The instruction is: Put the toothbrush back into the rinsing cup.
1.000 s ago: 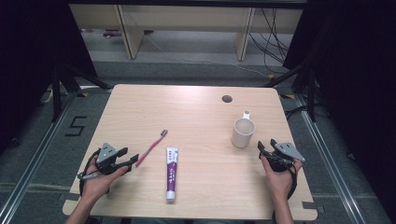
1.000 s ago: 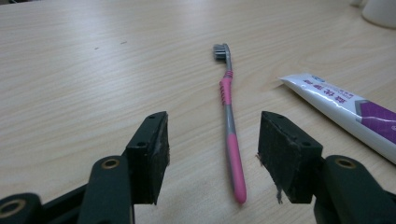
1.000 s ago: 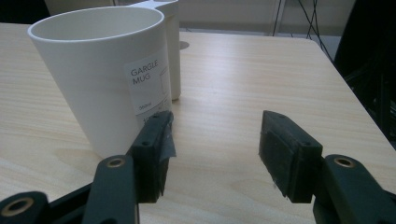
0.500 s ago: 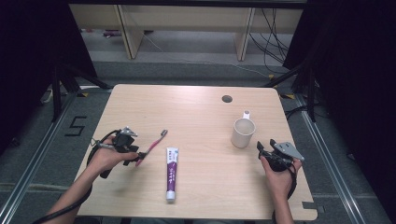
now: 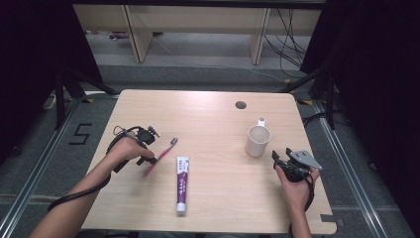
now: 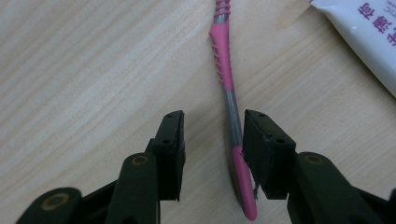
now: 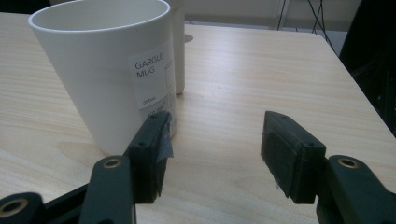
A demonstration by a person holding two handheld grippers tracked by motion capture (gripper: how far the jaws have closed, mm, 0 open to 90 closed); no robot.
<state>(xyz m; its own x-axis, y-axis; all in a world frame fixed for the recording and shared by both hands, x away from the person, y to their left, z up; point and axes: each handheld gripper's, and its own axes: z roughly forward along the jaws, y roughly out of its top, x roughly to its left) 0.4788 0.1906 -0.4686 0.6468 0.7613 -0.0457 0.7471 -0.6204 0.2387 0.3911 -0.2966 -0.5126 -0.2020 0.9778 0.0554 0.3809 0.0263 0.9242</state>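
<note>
The left gripper [image 6: 212,140] stood low over the table [image 5: 213,114], jaws spread, with the pink toothbrush [image 6: 227,88] lying between them. In the left gripper view, the grey waist of the handle ran just inside the right-hand jaw at lower centre of the frame, and a clear gap remained on the other side. The jaws straddled the handle but had not closed on it; whether the nearer jaw touched the handle could not be determined. Straddling the narrow waist was probably chosen because the thin handle offers little height above the wood, so the jaws must come down close to the surface on both sides.

In the high view the left gripper [image 5: 145,144] sat at left centre of the frame, and the toothbrush [image 5: 161,156] lay slanted, head toward the upper right. The toothpaste tube [image 5: 181,183] lay just beside it, cap toward the bottom of the frame, near but apart from the brush.

The right gripper [image 7: 212,149] was also spread, holding nothing. In the right gripper view its jaws pointed past the white mug [image 7: 107,70] in the upper left of the frame; the mug stood upright, just beside the left-hand jaw and not between the two. In the high view the right gripper [image 5: 285,161] rested at lower right, near the mug [image 5: 258,140], probably parked while the other hand worked.
</note>
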